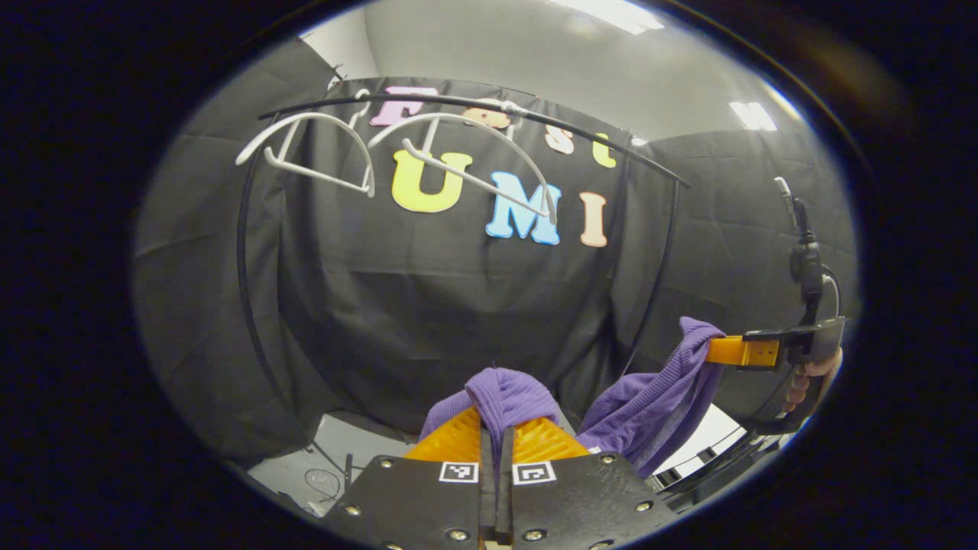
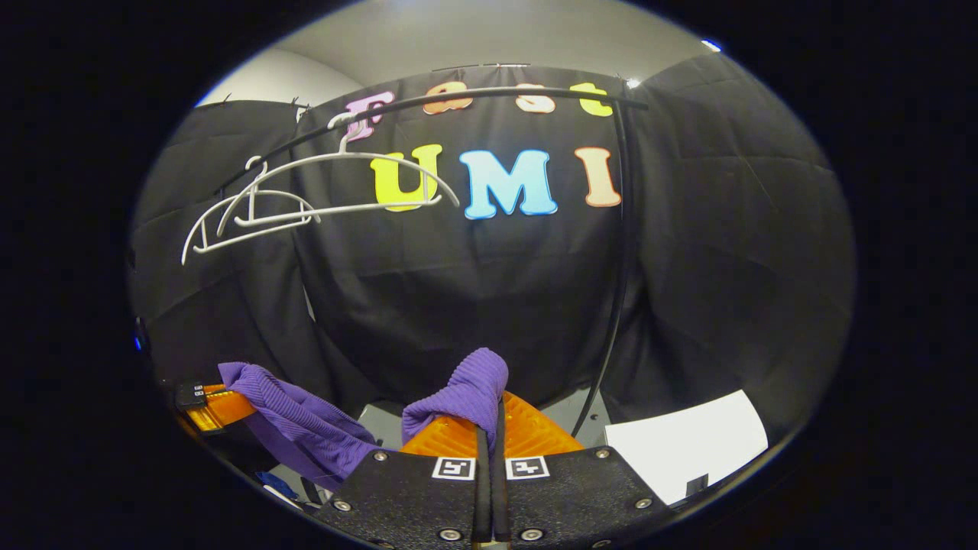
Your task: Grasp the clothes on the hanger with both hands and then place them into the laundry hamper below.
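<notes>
While both hangers [image 1: 428, 156] sit bare on the rail [image 1: 474, 107], your left gripper [image 1: 495, 428] is pinched on a fold of the purple garment [image 1: 642, 412] well below that rail. Your right gripper [image 2: 489, 424] is pinched on another fold, the cloth sagging between them below the rail.

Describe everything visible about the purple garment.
The purple garment is a soft, fine-ribbed knit. It is off the hangers, which hang bare on the rail above. It is held low between the two tools: the left tool is shut on one bunched fold, the right tool on another, and the cloth sags in a slack drape between them. Its full shape cannot be made out.
</notes>
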